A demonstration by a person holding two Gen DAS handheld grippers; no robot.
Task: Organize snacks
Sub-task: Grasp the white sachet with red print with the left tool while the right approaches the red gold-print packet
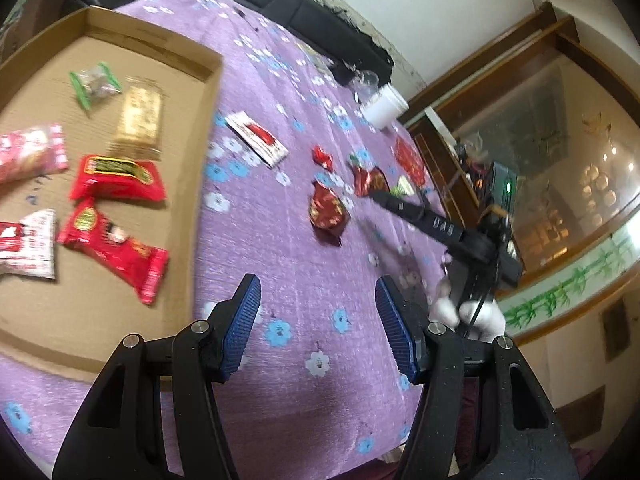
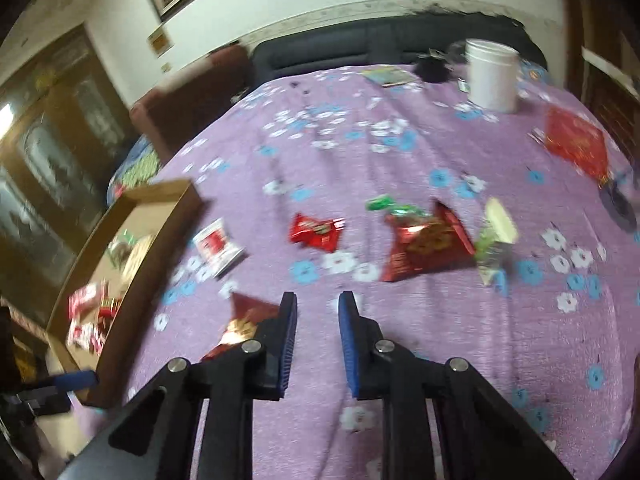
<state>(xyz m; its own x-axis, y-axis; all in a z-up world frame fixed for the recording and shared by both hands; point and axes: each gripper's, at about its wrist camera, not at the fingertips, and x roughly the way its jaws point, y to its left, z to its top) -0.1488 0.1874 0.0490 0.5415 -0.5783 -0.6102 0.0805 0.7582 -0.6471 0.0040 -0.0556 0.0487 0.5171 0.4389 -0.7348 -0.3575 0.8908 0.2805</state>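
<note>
The left claw (image 1: 318,322) hangs released over the purple counter (image 1: 304,248), right of the cardboard tray (image 1: 208,120). The right claw (image 2: 318,346) stands nearly clenched, empty, a red packet (image 2: 244,320) just left of it.

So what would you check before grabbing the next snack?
1. Left gripper free: ok, jaws apart, nothing between.
2. Right gripper free: ok, narrow gap, nothing between.
3. Room in box: ok, bare cardboard shows.
4. All snacks boxed: not ok, red packet and others lie on the cloth.
5. Cup out of the way: ok, stands far behind the packets.
</note>
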